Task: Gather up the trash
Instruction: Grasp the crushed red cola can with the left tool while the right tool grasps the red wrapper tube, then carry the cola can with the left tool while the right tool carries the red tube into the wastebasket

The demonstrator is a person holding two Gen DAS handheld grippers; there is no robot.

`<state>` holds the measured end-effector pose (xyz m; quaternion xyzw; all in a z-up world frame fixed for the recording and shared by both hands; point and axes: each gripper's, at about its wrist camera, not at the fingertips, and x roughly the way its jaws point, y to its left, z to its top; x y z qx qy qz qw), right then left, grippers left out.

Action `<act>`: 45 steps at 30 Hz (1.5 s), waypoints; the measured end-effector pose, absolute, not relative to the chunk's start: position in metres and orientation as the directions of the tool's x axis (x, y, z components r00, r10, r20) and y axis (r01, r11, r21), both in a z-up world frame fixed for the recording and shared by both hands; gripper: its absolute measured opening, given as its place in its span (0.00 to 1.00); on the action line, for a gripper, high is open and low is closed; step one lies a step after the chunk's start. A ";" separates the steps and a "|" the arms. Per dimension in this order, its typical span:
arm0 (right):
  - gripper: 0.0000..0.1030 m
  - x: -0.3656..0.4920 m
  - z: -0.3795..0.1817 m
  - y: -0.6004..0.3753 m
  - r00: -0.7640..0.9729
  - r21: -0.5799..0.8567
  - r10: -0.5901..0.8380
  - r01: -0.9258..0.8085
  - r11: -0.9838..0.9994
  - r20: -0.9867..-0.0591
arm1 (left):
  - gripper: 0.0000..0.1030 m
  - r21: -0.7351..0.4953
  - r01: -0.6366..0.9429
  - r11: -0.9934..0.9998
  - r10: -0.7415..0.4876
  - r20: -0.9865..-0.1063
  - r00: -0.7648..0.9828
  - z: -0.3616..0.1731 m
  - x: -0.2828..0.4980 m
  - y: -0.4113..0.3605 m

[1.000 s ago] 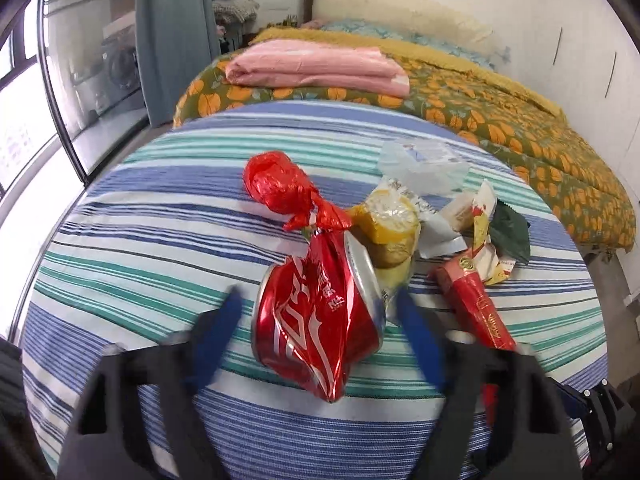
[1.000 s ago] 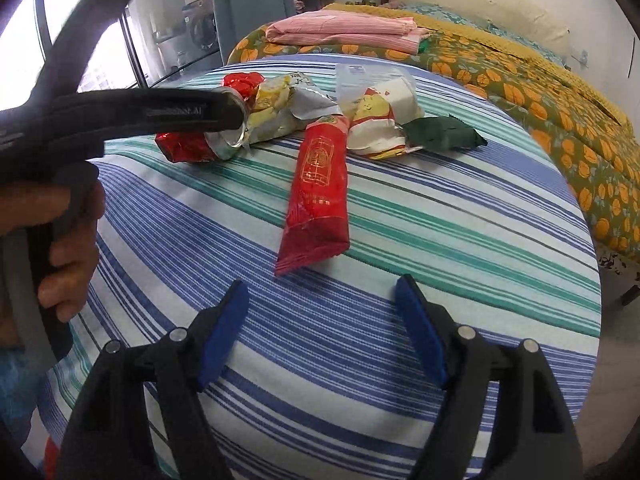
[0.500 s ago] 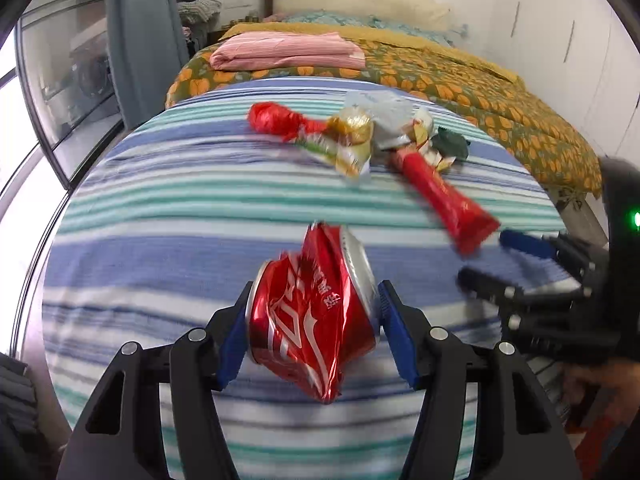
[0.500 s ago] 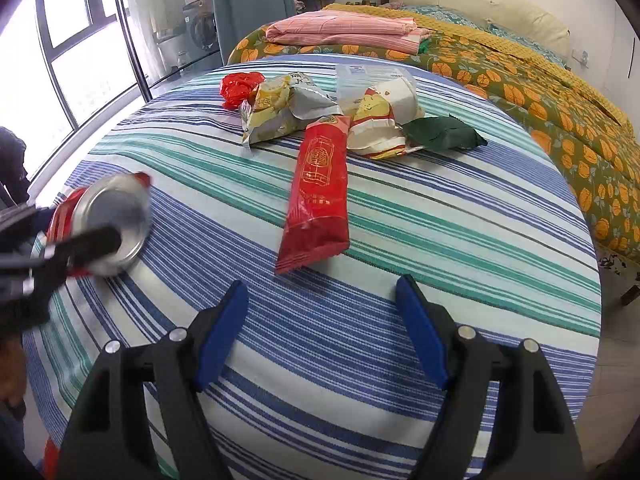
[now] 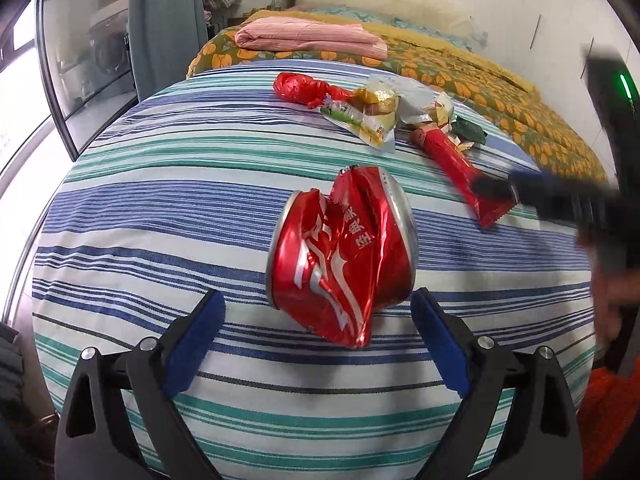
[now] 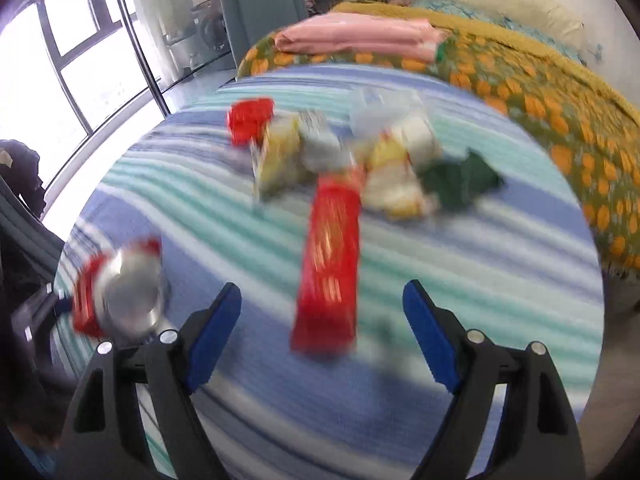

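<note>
Left tool (image 5: 316, 330) just spread, crushed cola can (image 5: 342, 252) released; light, sharp-creased (I'd pinch its flanks). Right tool (image 6: 322, 320) gaping, empty.

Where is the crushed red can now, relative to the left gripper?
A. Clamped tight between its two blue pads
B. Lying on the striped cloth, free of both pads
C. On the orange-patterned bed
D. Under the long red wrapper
B. The crushed red can lies on the striped cloth ahead of the left gripper, whose jaws have just been opening and stand wide, with a clear gap on each side.
</note>
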<state>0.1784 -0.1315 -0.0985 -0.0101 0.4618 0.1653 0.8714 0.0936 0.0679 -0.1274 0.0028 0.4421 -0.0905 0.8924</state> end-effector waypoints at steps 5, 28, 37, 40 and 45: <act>0.58 0.226 -0.115 -0.117 0.404 0.124 0.220 -0.252 0.960 -0.888 | 0.90 -0.066 0.161 0.985 -0.151 -0.791 0.594 -0.128 0.094 0.067; 0.41 0.123 -0.116 -0.164 0.407 0.105 0.233 -0.312 0.944 -0.883 | 0.89 -0.077 0.160 0.984 -0.161 -0.768 0.620 -0.111 0.110 0.057; 0.22 0.145 -0.116 -0.175 0.375 0.184 0.278 -0.267 0.946 -0.885 | 0.57 -0.048 0.187 0.981 -0.153 -0.784 0.602 -0.109 0.118 0.055; 0.17 0.145 -0.114 -0.179 0.377 0.200 0.293 -0.267 0.943 -0.879 | 0.57 -0.030 0.189 0.982 -0.142 -0.778 0.612 -0.106 0.115 0.053; 0.15 0.129 -0.100 -0.199 0.413 0.258 0.339 -0.242 0.936 -0.845 | 0.56 -0.050 0.230 0.972 -0.184 -0.769 0.612 -0.094 0.103 0.037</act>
